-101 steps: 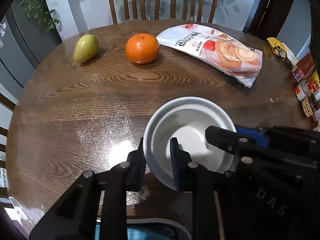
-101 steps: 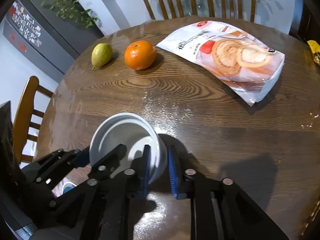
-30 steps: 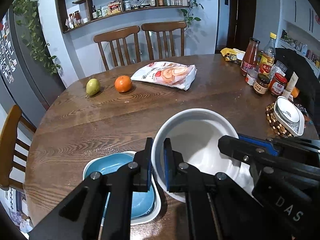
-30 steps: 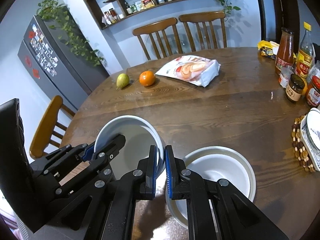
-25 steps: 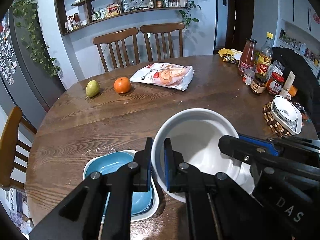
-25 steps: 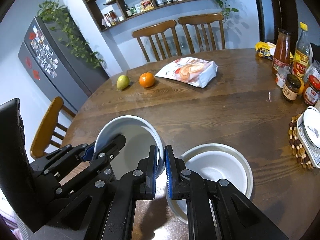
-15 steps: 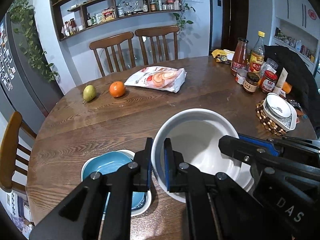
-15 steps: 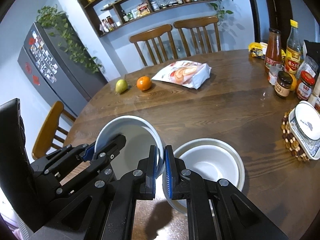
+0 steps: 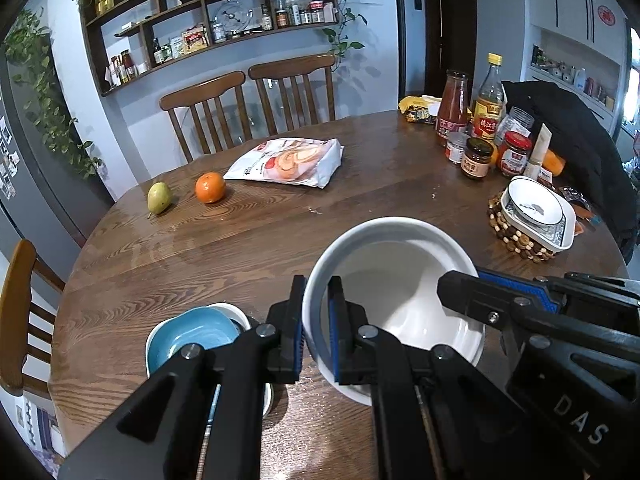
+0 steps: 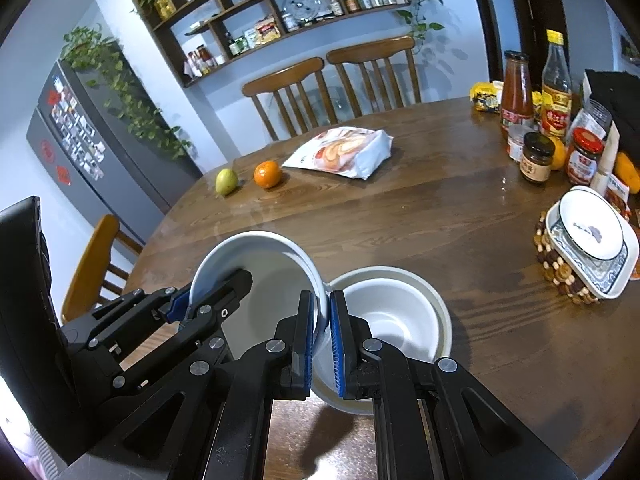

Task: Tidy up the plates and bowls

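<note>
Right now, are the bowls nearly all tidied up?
Partly. One pile looks done: a bowl nested in a dish on the beaded mat. In hand: both grippers' jaws pinch the white bowl, lifted beside another white bowl. Left: setting it down, and the blue dish.

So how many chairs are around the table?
3: the far-left chair and far-right chair stand side by side behind the table, and the side chair is at its left edge. Others may be hidden.

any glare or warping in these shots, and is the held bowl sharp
Left wrist: window glare streaks the table, fisheye bends the shelves, corners black; the white bowl is sharp. Right wrist: same bending, softer sheen, bowl crisp, its shadow below.
</note>
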Motion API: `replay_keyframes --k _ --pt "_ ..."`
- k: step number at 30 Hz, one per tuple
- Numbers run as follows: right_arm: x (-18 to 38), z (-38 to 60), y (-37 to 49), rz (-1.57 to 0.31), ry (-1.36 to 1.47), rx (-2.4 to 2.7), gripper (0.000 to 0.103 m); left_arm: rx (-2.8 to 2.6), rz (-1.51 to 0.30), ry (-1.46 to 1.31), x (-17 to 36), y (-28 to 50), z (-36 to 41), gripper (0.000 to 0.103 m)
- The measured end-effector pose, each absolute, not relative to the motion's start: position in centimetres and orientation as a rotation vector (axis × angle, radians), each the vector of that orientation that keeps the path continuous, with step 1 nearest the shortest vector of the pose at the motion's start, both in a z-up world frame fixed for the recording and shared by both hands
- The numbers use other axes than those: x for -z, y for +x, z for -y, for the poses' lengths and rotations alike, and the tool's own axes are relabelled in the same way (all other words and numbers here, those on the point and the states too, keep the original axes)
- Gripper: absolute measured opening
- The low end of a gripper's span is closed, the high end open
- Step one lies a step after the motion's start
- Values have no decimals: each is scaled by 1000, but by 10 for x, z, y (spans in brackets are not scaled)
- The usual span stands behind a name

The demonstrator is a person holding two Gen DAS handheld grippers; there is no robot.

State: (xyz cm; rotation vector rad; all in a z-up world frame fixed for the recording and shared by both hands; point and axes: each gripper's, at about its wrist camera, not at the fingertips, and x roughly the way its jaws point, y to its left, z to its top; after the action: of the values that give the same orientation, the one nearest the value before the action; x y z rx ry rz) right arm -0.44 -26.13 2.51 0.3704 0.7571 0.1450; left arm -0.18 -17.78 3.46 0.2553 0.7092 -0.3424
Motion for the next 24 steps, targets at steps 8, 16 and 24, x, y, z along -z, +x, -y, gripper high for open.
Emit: replay_keyframes --k 8,16,24 --pt "-21 272 -10 -764 394 -124 12 363 -719 278 -30 -6 190 8" --pt "-15 279 -14 -774 413 -112 12 374 -734 292 -26 -7 199 7" --pt "-9 283 -13 -791 425 -110 12 375 -754 303 -20 -5 207 7"
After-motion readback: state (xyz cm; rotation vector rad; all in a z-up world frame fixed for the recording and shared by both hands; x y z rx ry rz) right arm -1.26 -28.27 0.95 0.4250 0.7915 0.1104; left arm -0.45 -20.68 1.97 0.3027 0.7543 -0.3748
